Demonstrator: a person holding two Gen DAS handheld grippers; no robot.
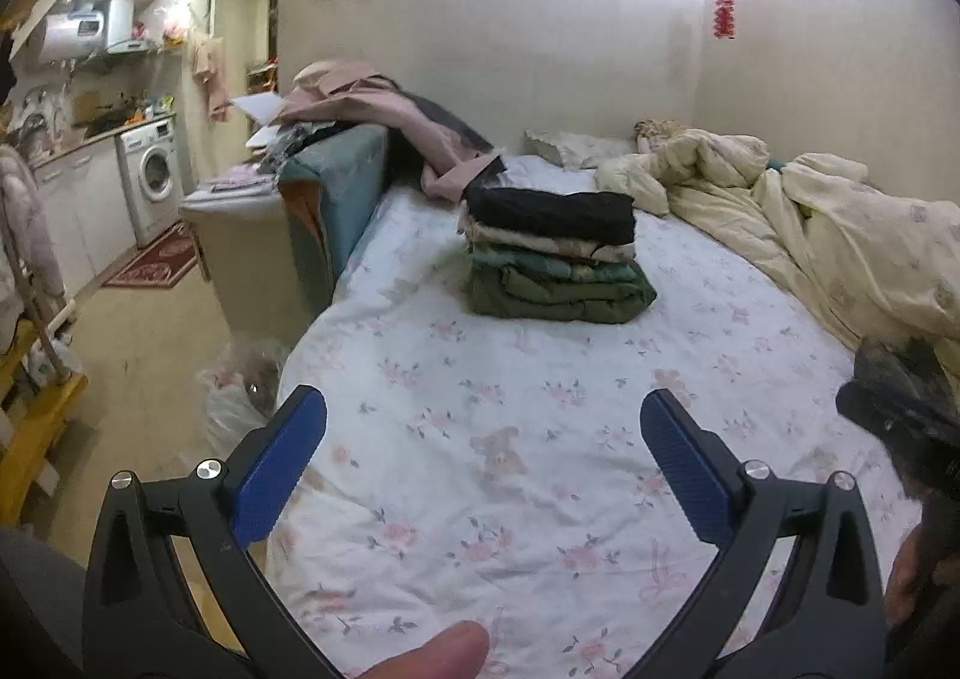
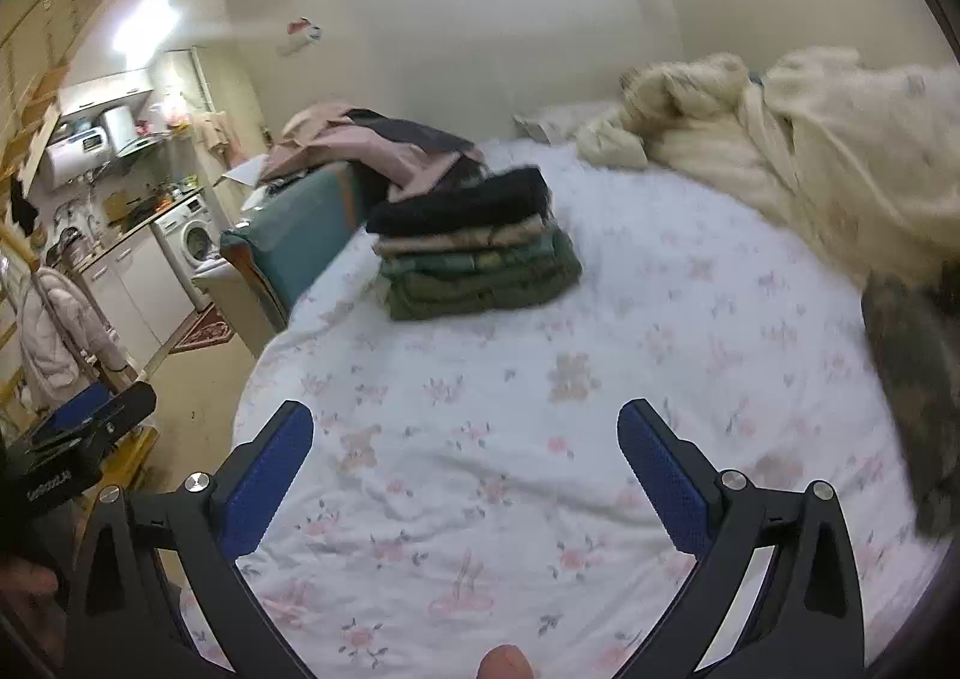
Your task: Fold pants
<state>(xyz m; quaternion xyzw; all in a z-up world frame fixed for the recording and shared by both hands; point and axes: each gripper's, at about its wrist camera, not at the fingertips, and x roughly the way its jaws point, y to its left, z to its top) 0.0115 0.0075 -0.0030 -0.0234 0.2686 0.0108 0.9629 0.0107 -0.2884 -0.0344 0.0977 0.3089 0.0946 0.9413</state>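
Note:
A stack of folded clothes (image 1: 555, 256), black on top, beige and green below, sits on the floral bed sheet (image 1: 510, 409); it also shows in the right wrist view (image 2: 480, 253). My left gripper (image 1: 483, 415) is open and empty, held above the bare sheet well short of the stack. My right gripper (image 2: 465, 427) is open and empty above the sheet too. A dark patterned garment (image 2: 912, 391) lies at the bed's right edge, blurred; it shows in the left wrist view (image 1: 900, 409) as well.
A crumpled cream duvet (image 1: 810, 223) fills the bed's right back. Pink and dark clothes (image 1: 384, 109) are heaped over a teal box (image 1: 336, 187) at the bed's left. The floor, a washing machine (image 1: 150, 175) and kitchen cabinets lie to the left.

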